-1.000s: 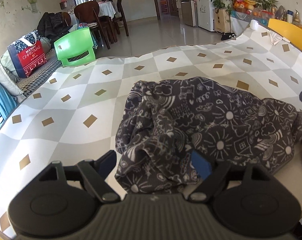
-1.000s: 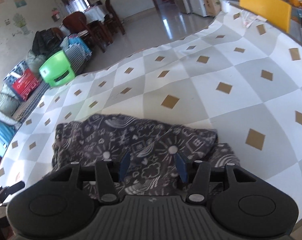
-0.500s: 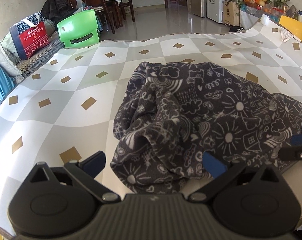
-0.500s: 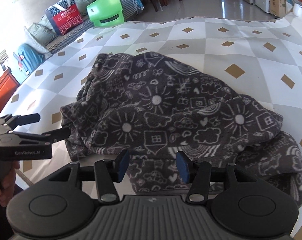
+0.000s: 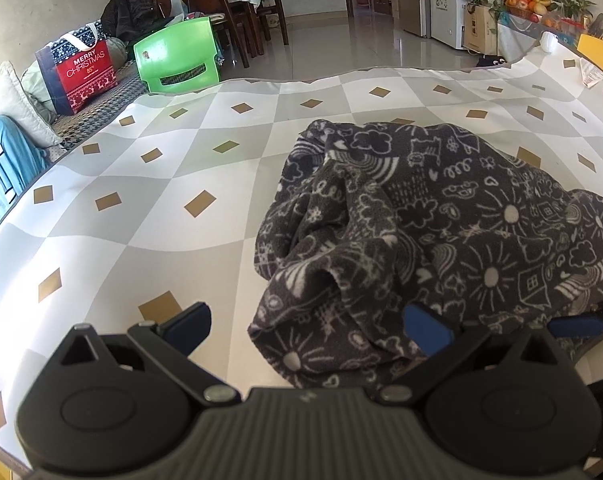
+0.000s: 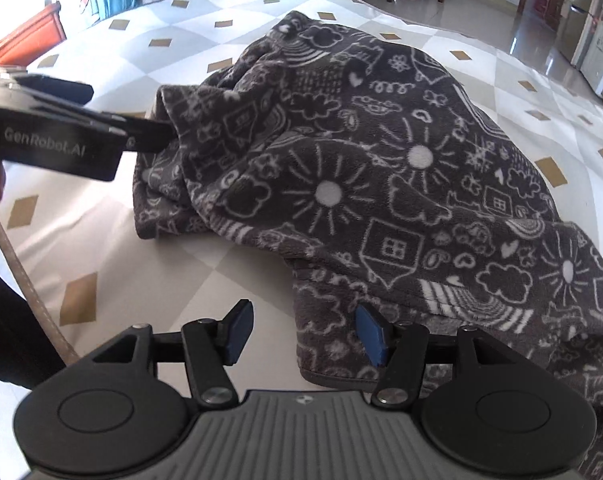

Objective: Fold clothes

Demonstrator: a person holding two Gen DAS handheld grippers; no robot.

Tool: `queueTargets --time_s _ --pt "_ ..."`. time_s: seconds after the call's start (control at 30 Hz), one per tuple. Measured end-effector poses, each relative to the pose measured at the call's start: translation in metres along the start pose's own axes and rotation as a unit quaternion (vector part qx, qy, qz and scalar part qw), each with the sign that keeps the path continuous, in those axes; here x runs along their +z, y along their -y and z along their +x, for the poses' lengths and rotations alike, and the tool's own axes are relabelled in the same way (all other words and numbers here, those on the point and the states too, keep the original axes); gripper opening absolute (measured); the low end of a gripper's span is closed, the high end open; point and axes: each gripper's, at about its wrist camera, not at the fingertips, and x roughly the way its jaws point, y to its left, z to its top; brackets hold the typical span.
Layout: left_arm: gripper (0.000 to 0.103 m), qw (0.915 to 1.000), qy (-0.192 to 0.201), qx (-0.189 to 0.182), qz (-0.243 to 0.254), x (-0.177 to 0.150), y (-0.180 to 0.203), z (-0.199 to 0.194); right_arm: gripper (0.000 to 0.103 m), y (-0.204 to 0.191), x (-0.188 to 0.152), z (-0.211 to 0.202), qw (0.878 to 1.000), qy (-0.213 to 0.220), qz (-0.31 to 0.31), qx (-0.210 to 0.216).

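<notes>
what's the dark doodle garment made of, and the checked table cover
Garment: looks like soft fleece, matte; its surface is fuzzy and it slumps in thick, rounded folds. Table cover: probably vinyl or oilcloth, smooth with a faint sheen, lying flat with a printed diamond pattern.

Glossy tiled floor (image 5: 341,48), green plastic chair (image 5: 179,58), dark dining chairs (image 5: 221,4), white fridge (image 5: 447,4).

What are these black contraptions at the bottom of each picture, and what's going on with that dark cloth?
No robot here: a person holds hand tongs in each hand, each with a camera looking along its fingers. One picture is from the left tongs, standing wide open; the other from the right tongs, whose jaws are opening. Between them lies a crumpled dark fleece garment with white doodles, on a diamond-patterned tablecloth. Neither pair grips it yet: the pads straddle its near edge without pressing. It is waiting to be folded.
</notes>
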Motion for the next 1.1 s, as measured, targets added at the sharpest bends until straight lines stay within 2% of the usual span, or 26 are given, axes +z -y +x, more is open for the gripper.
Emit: queueTargets --time_s 0.13,0.2,0.27,0.3,0.33,0.37,0.47,0.57,0.63,0.8,0.9,0.97,1.1 --pt "0.103 0.9998 0.007 0.003 0.017 -0.002 0.002 -0.001 0.056 -0.008 -0.003 0.014 0.998 -0.004 -0.044 -0.038" --pt "0.103 0.9996 0.008 0.004 0.025 -0.003 0.003 -0.001 0.051 -0.005 -0.002 0.016 0.998 -0.005 -0.034 -0.046" --pt "0.103 0.9994 0.010 0.005 0.033 -0.004 0.005 -0.001 0.032 0.002 0.001 0.017 0.998 -0.007 -0.015 -0.053" --pt "0.103 0.9991 0.012 0.008 0.039 -0.005 0.007 -0.002 0.029 0.007 0.003 0.016 0.999 -0.007 -0.002 -0.051" --pt "0.103 0.9988 0.016 0.009 0.045 -0.005 0.008 -0.003 0.020 0.012 0.005 0.013 0.999 -0.002 0.013 -0.047" --pt "0.103 0.9984 0.020 0.010 0.052 -0.005 0.010 -0.004 0.015 0.018 0.007 0.009 0.999 0.006 0.027 -0.044" --pt "0.103 0.9957 0.039 0.014 0.082 -0.008 0.019 -0.008 0.009 0.032 0.015 -0.008 0.997 0.043 0.060 -0.039" --pt "0.103 0.9906 0.056 0.019 0.123 -0.012 0.033 -0.011 0.008 0.043 0.024 -0.027 0.992 0.084 0.084 -0.043" --pt "0.103 0.9834 0.074 0.028 0.163 -0.017 0.046 -0.012 0.008 0.048 0.029 -0.036 0.988 0.104 0.102 -0.040" --pt "0.103 0.9623 0.117 0.048 0.241 -0.024 0.074 -0.011 0.008 0.055 0.035 -0.053 0.983 0.129 0.131 -0.029" --pt "0.103 0.9550 0.131 0.044 0.263 -0.023 0.086 -0.006 0.008 0.059 0.035 -0.061 0.980 0.139 0.140 -0.021" --pt "0.103 0.9533 0.130 0.045 0.269 -0.019 0.092 -0.001 0.008 0.061 0.035 -0.067 0.979 0.145 0.144 -0.019" --pt "0.103 0.9583 0.121 0.030 0.257 -0.007 0.092 0.011 0.008 0.066 0.036 -0.072 0.976 0.153 0.152 -0.014"
